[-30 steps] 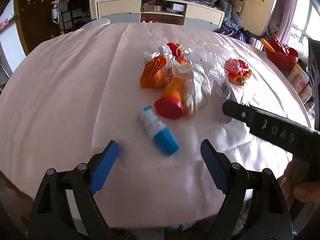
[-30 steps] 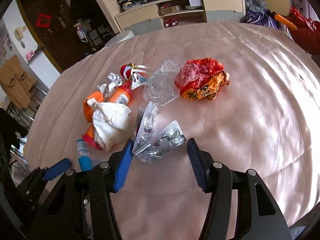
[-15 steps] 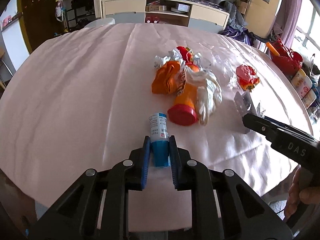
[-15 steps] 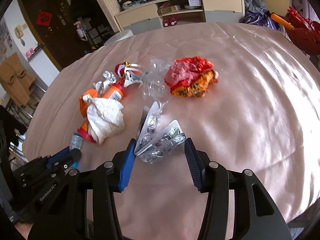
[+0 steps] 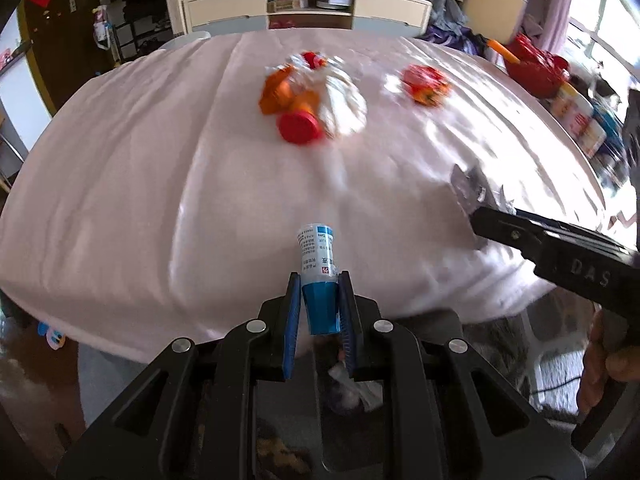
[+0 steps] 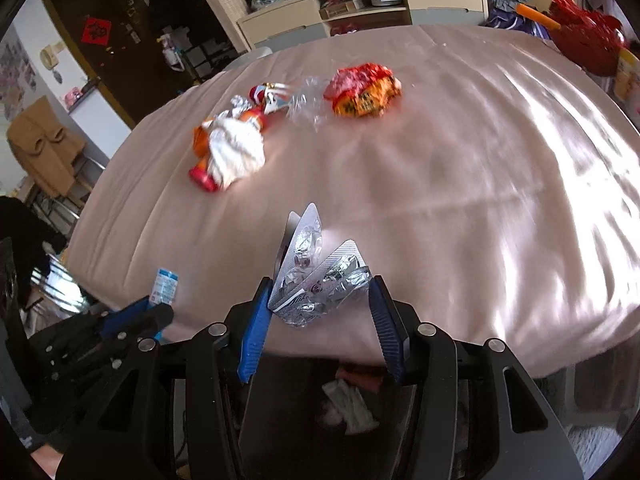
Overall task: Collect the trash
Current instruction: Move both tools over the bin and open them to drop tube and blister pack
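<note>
My left gripper (image 5: 319,312) is shut on a small white bottle with a blue cap (image 5: 318,272), held off the near edge of the table; it also shows in the right wrist view (image 6: 163,286). My right gripper (image 6: 320,304) is shut on crumpled silver blister packs (image 6: 316,272), lifted at the table's near edge; they also show in the left wrist view (image 5: 470,188). More trash lies on the pink tablecloth (image 6: 440,180): an orange bottle with a red cap (image 5: 300,120) under a white tissue (image 6: 236,152), a red and orange wrapper (image 6: 362,94), and clear plastic film (image 6: 308,102).
A dark bin with paper scraps (image 6: 348,404) lies below both grippers, off the table's near edge. A cream sideboard (image 6: 360,4) stands behind the table. Red bags and jars (image 5: 560,80) crowd the right side.
Both grippers have pulled back from the table toward its near edge with their loads. The right gripper has closed in on the blister packs. The trash pile looks farther away.
</note>
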Available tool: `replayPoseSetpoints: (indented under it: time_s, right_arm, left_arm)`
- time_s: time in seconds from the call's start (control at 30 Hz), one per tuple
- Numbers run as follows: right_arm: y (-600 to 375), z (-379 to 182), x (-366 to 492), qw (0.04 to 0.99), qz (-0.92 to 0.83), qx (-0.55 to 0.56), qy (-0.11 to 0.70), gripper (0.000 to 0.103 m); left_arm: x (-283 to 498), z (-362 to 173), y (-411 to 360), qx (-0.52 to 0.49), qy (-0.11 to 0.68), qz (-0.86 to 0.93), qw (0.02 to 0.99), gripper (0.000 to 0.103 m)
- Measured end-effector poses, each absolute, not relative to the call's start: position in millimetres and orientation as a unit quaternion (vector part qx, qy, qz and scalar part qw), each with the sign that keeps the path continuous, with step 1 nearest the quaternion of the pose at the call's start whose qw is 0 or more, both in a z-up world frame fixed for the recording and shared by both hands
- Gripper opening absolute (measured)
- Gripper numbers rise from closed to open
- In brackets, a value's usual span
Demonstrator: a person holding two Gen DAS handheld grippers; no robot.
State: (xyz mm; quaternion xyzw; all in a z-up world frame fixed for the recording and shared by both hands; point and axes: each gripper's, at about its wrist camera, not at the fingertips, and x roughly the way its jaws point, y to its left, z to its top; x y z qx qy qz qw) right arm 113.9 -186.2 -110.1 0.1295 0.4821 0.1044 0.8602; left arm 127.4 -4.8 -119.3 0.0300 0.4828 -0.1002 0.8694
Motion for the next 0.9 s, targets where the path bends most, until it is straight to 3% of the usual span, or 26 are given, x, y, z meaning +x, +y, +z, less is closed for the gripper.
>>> replayPoseSetpoints:
  time_s: [0.47, 0.9]
  right_arm:
    - [-182, -121, 35, 0.85, 0.125, 0.107, 0.501, 0.05]
    - [-174, -155, 23, 0.82, 0.113, 0.101, 0.552, 0.05]
  left_arm:
    - [38, -148, -21, 0.004, 0.514, -0.126, 0.849, 0.017]
    - [12, -174, -31, 0.018, 0.546, -0.139, 0.826, 0.017]
